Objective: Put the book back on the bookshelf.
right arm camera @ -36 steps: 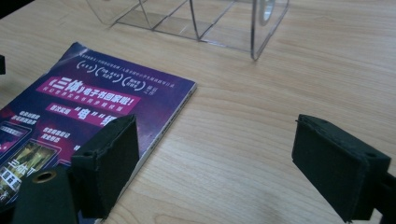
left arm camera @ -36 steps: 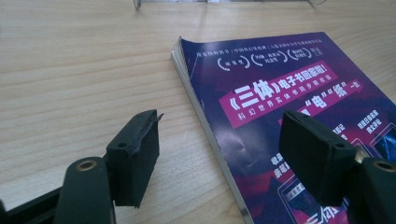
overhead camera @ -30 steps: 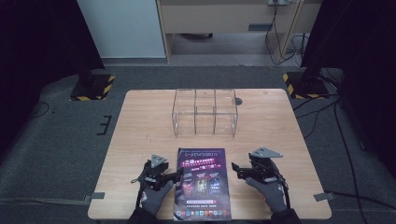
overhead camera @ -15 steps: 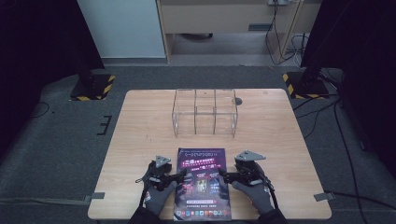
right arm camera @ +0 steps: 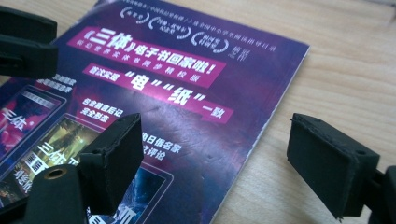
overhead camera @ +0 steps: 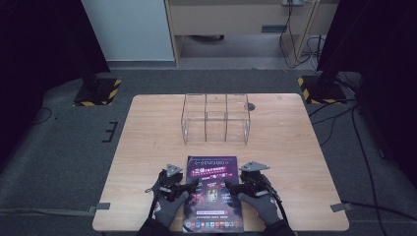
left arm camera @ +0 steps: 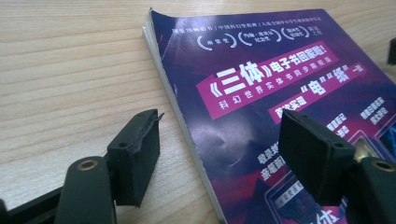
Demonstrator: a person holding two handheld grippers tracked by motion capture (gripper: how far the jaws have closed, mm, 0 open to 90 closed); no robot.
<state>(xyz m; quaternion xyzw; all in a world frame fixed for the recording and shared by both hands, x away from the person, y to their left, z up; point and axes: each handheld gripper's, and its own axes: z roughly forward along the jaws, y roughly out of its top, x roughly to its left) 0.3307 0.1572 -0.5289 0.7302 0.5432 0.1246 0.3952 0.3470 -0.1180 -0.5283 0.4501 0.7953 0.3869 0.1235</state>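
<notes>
Book [overhead camera: 212, 194], flat, near edge of table [overhead camera: 147, 147].
Thin softcover, purple cover face up, with a magenta banner and white Chinese print; pictured panels on its lower half. Top left corner slightly curled, page edges pale along the sides [left arm camera: 180, 109]. It lies square to the table, on the near side of the clear box [overhead camera: 215, 118] and well apart from it, roughly in line with the box's middle [right arm camera: 187, 93].

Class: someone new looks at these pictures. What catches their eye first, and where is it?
The purple magazine lies flat at the table's near edge. The left gripper and right gripper, both open, straddle its side edges. Behind it stands a clear three-compartment box.
</notes>
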